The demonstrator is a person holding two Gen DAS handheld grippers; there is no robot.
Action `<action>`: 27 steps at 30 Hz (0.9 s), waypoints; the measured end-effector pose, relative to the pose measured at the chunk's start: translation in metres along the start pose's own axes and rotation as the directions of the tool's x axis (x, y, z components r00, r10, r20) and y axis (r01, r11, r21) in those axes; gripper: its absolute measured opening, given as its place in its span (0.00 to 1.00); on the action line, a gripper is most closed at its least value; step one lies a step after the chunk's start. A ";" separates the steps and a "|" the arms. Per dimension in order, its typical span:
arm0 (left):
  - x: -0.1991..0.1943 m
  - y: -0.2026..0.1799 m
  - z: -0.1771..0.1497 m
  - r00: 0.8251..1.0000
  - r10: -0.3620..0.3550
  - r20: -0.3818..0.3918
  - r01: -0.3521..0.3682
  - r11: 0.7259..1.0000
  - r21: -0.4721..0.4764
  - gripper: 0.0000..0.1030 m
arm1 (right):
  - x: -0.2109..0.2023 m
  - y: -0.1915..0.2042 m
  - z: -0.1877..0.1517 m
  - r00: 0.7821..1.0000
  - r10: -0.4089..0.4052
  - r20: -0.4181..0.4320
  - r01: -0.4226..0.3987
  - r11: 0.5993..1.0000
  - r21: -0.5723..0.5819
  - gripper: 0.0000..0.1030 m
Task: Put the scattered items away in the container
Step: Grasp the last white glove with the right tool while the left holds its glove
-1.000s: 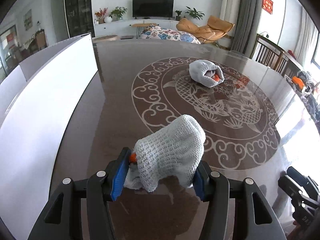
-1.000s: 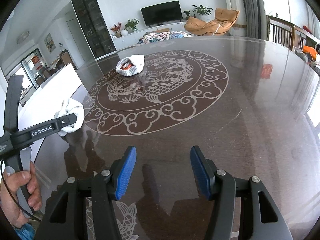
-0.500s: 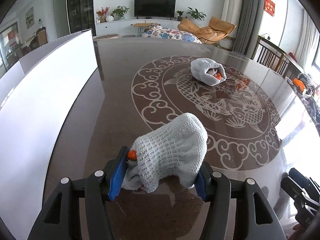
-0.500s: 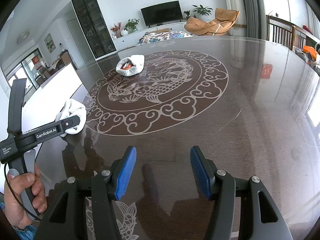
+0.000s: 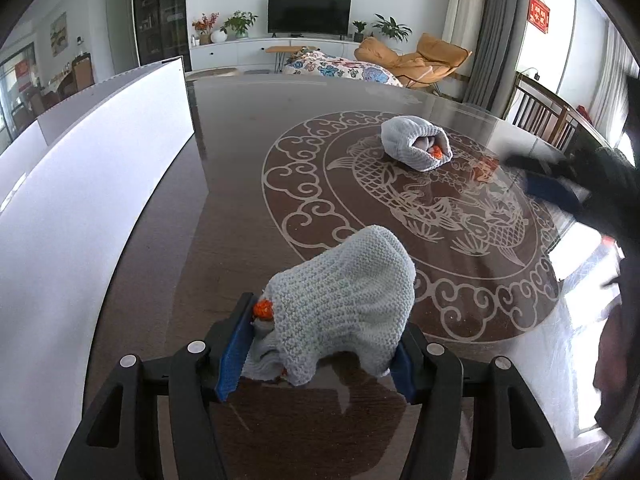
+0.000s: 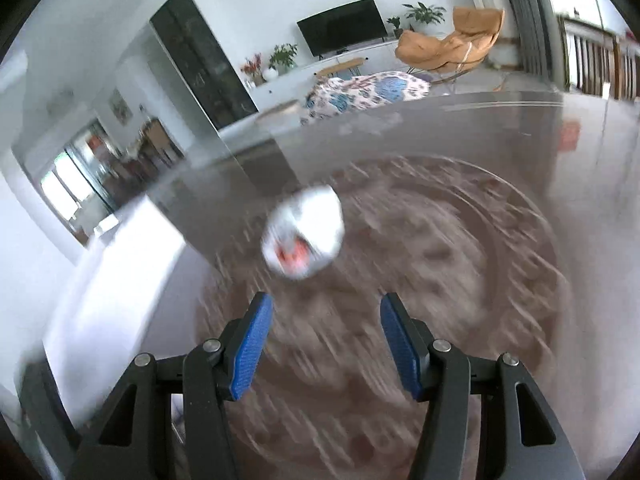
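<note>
A pale blue-grey knitted bundle (image 5: 344, 300) with an orange bit at its edge sits between the blue pads of my left gripper (image 5: 324, 328), which is shut on it just above the dark table. A second knitted bundle (image 5: 416, 148), its mouth showing orange inside, lies on the fish medallion farther back. In the blurred right wrist view that second bundle (image 6: 304, 232) is just ahead of my right gripper (image 6: 326, 320), whose jaws stand open with nothing between them. From the left wrist view, the right gripper (image 5: 536, 178) is a dark blur at the right edge.
A tall white container wall (image 5: 100, 200) runs along the table's left side and shows as a white blur (image 6: 100, 280) in the right wrist view. The glossy table (image 5: 224, 140) carries a round fish-and-cloud inlay. Wooden chairs (image 5: 540, 116) stand at the right.
My right gripper has swung quickly forward and left across the table, so the far knitted bundle now lies just ahead of its jaws. The left gripper has stayed put, holding its bundle.
</note>
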State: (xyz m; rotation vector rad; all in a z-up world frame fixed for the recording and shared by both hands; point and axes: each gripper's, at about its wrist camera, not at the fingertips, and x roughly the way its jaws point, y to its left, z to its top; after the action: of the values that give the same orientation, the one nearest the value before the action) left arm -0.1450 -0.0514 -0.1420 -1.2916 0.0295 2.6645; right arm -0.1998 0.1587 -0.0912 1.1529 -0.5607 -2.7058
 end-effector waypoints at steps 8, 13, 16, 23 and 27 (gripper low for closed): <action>0.000 0.000 -0.001 1.000 0.002 -0.001 -0.002 1.000 0.002 0.58 | 0.095 0.007 0.056 0.992 -0.103 -0.077 0.102 0.995 -0.018 0.56; 0.000 -0.001 -0.001 1.000 0.005 -0.004 -0.005 1.000 0.008 0.59 | 0.125 0.021 0.057 0.990 -0.063 -0.128 0.056 0.997 -0.061 0.56; 0.000 -0.001 -0.001 1.000 0.005 -0.004 -0.005 1.000 0.009 0.59 | 0.128 0.034 0.048 0.987 -0.072 -0.142 0.047 0.983 -0.175 0.50; -0.001 -0.002 -0.002 1.000 0.000 -0.007 0.000 1.000 0.013 0.59 | 0.081 0.040 0.007 0.979 -0.052 -0.198 -0.017 0.943 -0.333 0.32; -0.009 -0.009 -0.013 1.000 -0.009 -0.014 0.010 0.998 0.054 0.59 | 0.010 0.006 -0.050 0.970 -0.049 -0.238 -0.026 0.952 -0.304 0.32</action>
State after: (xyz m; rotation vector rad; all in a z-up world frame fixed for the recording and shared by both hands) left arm -0.1283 -0.0448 -0.1425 -1.2908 0.0967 2.6276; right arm -0.1707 0.1368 -0.1269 1.3702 -0.0947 -2.4889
